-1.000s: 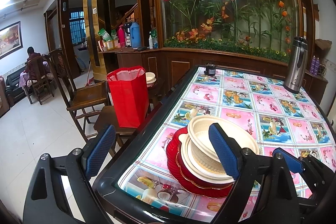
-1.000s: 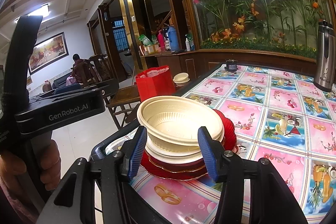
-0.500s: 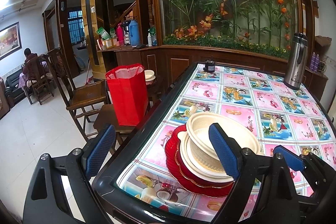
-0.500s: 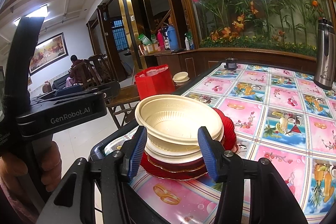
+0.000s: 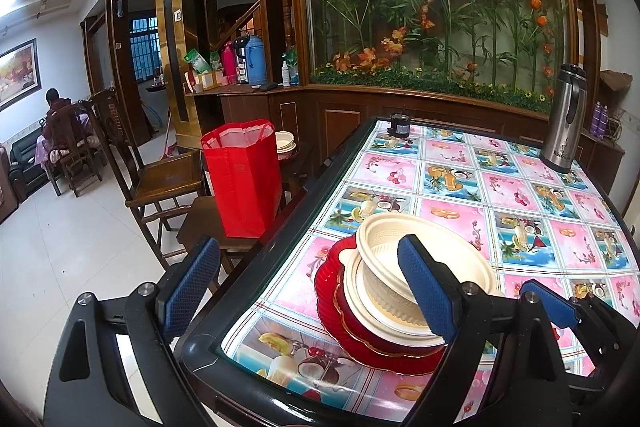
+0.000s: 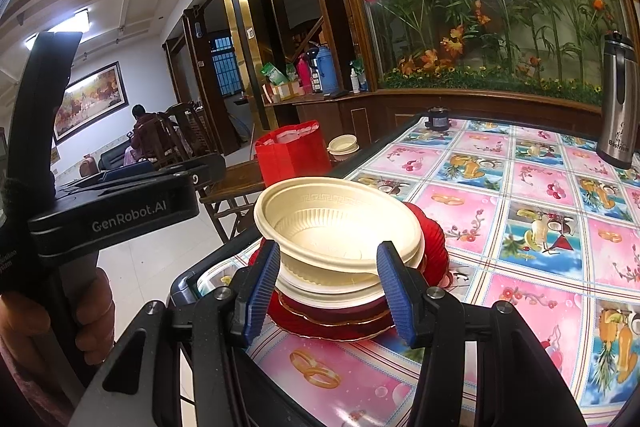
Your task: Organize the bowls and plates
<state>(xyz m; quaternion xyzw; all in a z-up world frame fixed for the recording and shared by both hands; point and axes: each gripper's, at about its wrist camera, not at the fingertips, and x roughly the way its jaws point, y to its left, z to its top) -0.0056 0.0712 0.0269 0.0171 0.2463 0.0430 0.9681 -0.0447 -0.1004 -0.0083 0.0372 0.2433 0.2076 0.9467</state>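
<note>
A stack sits at the table's near left corner: a cream bowl (image 6: 336, 211) (image 5: 400, 239) on top, cream plates under it and red plates (image 5: 340, 311) (image 6: 432, 235) at the bottom. My right gripper (image 6: 328, 247) is open about halfway just in front of the stack. Its blue fingertips (image 6: 268, 267) frame the bowl's lower part, with nothing pressed between them. My left gripper (image 5: 306, 245) is open wide and empty, straddling the table's left edge. Its right finger (image 5: 424, 287) overlaps the bowl in that view. A hand (image 6: 92, 319) holds the left gripper's handle.
A steel thermos (image 5: 564, 123) stands at the table's (image 5: 452, 179) far right and a small dark jar (image 5: 400, 125) at the far edge. Left of the table are wooden chairs (image 5: 160, 183), a red bag (image 5: 244, 179) and some cream bowls (image 5: 286, 141). A person (image 5: 54, 107) sits far off.
</note>
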